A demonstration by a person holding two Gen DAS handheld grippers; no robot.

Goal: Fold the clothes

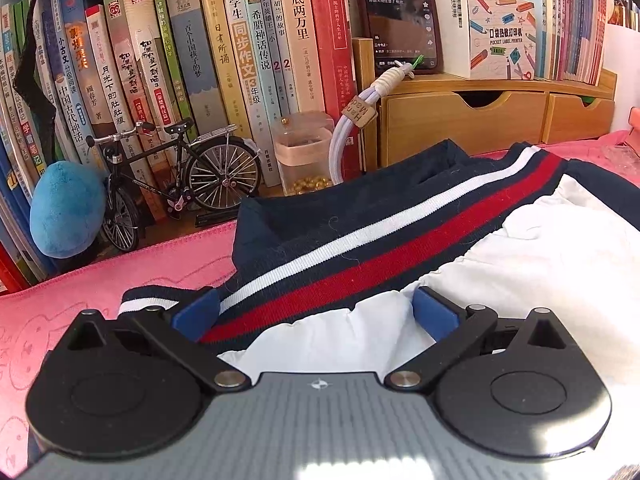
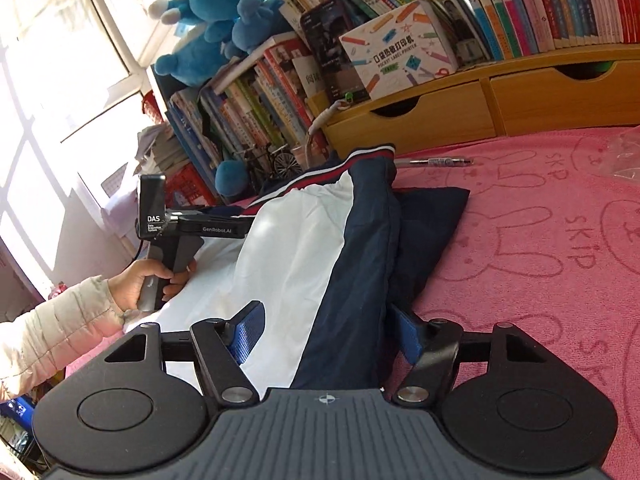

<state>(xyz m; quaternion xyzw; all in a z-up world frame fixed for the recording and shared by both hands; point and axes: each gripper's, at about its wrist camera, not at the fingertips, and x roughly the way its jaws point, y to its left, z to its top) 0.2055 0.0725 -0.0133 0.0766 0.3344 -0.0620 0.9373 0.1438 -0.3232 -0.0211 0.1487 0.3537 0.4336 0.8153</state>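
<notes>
Both grippers, left (image 1: 316,316) and right (image 2: 326,330), stand spread, straddling the navy-and-white striped jacket (image 2: 320,248) on the pink towel (image 2: 540,240).

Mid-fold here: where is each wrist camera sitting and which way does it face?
Left wrist: on the left gripper, low over the jacket, facing the bookshelf; only its fingers show.
Right wrist: on the right gripper, looking along the jacket toward the window; the left hand shows.
Shared: jacket, label printer box.
</notes>
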